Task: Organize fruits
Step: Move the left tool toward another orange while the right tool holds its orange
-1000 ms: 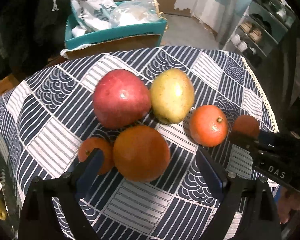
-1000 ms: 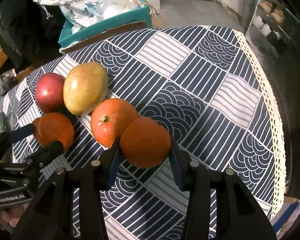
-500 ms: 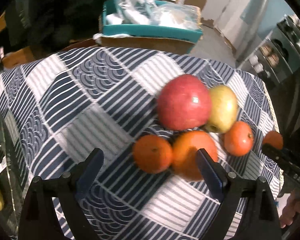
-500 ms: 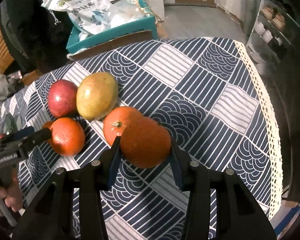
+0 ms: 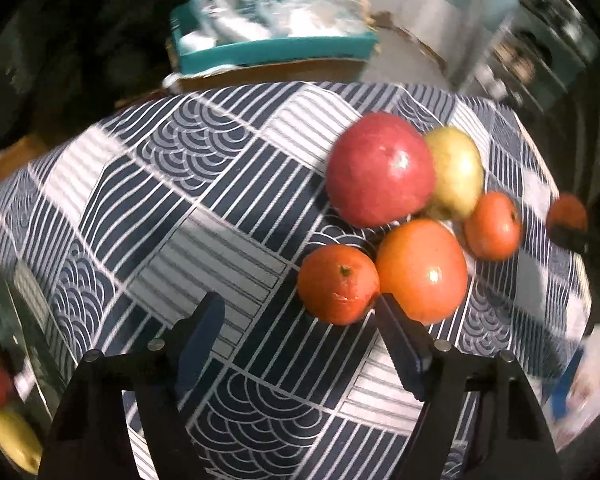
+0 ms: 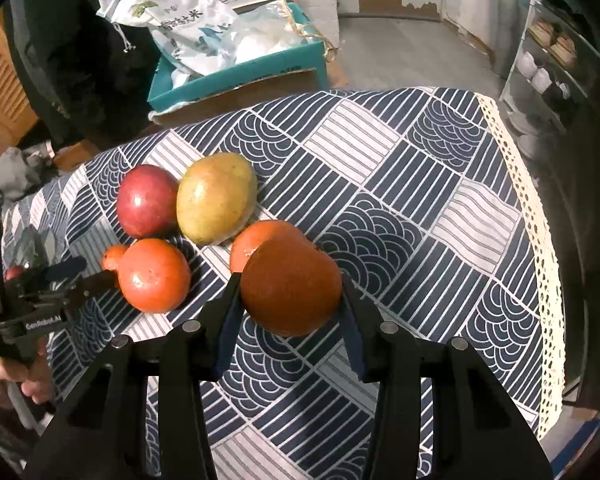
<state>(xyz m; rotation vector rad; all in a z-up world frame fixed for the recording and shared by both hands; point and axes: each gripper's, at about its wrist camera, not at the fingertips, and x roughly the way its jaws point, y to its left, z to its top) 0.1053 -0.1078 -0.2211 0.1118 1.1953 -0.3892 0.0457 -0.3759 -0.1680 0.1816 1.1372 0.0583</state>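
Observation:
A red apple (image 5: 380, 168), a yellow-green mango (image 5: 458, 176), a large orange (image 5: 422, 270) and two small tangerines (image 5: 338, 284) (image 5: 492, 226) lie clustered on the patterned tablecloth (image 5: 204, 200). My left gripper (image 5: 300, 320) is open and empty, just left of and in front of the cluster. My right gripper (image 6: 288, 292) is shut on an orange (image 6: 290, 284), held above the cloth beside a tangerine (image 6: 252, 240). The apple (image 6: 146, 200), the mango (image 6: 216, 196) and the large orange (image 6: 154, 276) also show in the right wrist view.
A teal box (image 6: 236, 76) with white bags stands on the floor beyond the table. The lace table edge (image 6: 536, 240) runs along the right. More fruit (image 5: 4, 420) lies low at the left edge. Shelves (image 6: 552, 52) stand at right.
My left gripper has swung left and pulled back from the large orange, so the fruit cluster now sits to its right. My right gripper has lifted slightly with its orange.

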